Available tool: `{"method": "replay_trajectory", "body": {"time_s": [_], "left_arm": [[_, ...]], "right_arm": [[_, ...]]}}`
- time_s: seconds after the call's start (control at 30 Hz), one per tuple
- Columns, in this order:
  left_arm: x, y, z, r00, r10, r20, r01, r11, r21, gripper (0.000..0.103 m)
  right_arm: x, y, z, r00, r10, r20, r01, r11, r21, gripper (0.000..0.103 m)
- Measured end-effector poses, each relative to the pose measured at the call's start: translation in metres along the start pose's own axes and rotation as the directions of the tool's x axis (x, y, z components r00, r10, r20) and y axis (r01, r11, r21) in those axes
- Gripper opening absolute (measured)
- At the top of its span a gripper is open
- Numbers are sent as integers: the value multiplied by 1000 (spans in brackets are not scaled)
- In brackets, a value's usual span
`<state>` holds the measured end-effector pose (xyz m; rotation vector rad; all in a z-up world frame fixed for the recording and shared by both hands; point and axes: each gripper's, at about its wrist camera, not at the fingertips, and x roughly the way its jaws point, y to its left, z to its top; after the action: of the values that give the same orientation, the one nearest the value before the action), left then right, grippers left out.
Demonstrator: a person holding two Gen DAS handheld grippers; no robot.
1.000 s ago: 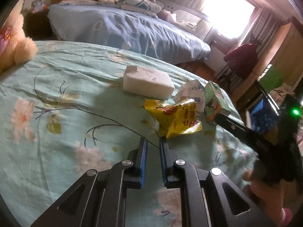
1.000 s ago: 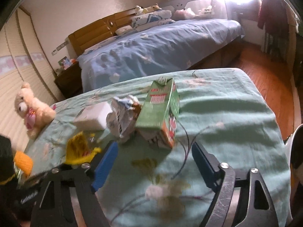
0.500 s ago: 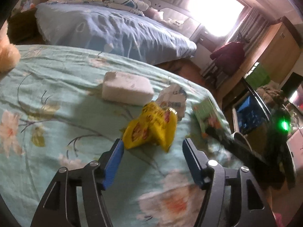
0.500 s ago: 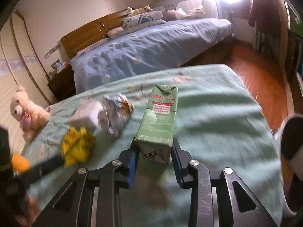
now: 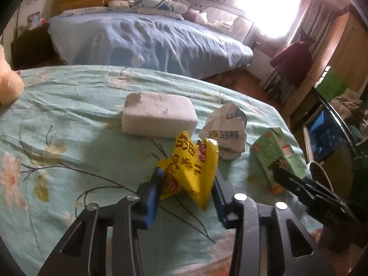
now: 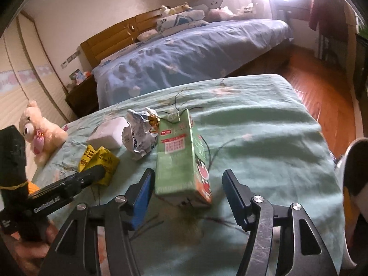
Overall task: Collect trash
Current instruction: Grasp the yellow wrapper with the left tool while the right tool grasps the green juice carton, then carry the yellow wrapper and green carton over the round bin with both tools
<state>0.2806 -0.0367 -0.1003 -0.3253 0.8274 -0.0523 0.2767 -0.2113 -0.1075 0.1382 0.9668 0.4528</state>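
A crumpled yellow snack wrapper (image 5: 193, 168) lies on the green floral bedspread (image 5: 69, 138) between the fingers of my left gripper (image 5: 186, 191), whose jaws stand open around it with gaps on both sides. A green drink carton (image 6: 179, 161) stands between the open fingers of my right gripper (image 6: 187, 193), not touching either pad. The carton (image 5: 278, 156) also shows in the left wrist view with the right gripper at it. A crumpled white paper bag (image 5: 225, 131) and a white foam block (image 5: 158, 117) lie behind the wrapper.
A plush bear (image 6: 41, 133) sits at the bedspread's left edge. A second bed with a blue cover (image 5: 149, 39) lies beyond a narrow gap. The wood floor (image 6: 322, 87) is to the right. A white round rim (image 6: 354, 161) shows at the far right.
My left gripper went from shut to open and moved forward around the yellow wrapper. My right gripper had shut on the green carton half a second ago and now stands open around it.
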Motion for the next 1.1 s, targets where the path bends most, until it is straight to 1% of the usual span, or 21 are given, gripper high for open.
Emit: {"method": "replay_trajectory", "body": {"time_s": [0.03,0.07,0.1,0.13,0.23,0.37,0.57,0.67,0.8,0.9,1.1], "left_arm": [[-1,-2,0,1000,4,2,-4,1000,3,31],[-1,-3,-1,1000,7,4,-7,1000,3,30],[-2,-5,-2,1000,12,6,-12,1000,0,29],[-2,-7,-3,1000,18,8,-18,1000,-3,27],[-10,-10,-9,1000,20,11,-20,1000,-7,25],[-24,-25,-23,1000,9,8,-9,1000,5,24],[-43,-56,-46,1000,-23,-8,23,998,60,23],[-51,-70,-56,999,-31,-20,33,996,78,23],[-60,-90,-66,998,-49,-30,52,993,105,23],[-65,-106,-71,996,-76,-39,81,989,126,23],[-66,-137,-74,990,-130,-60,140,971,194,23]], "right_arm": [[4,0,2,1000,6,-8,-6,1000,-2,59],[7,0,3,1000,11,-14,-12,1000,-3,55],[9,0,5,1000,17,-19,-17,1000,-4,40],[10,-1,5,1000,20,-24,-20,1000,-2,35],[3,-5,2,999,49,-13,-49,999,9,34],[-15,-15,-7,996,84,6,-84,996,30,34],[-49,-35,-28,996,90,23,-91,995,47,34],[-67,-50,-40,995,95,37,-98,993,73,34],[-93,-67,-50,994,87,68,-93,990,102,34],[-106,-79,-55,994,75,85,-85,989,123,34],[-130,-107,-66,993,25,115,-45,984,173,34]]}}
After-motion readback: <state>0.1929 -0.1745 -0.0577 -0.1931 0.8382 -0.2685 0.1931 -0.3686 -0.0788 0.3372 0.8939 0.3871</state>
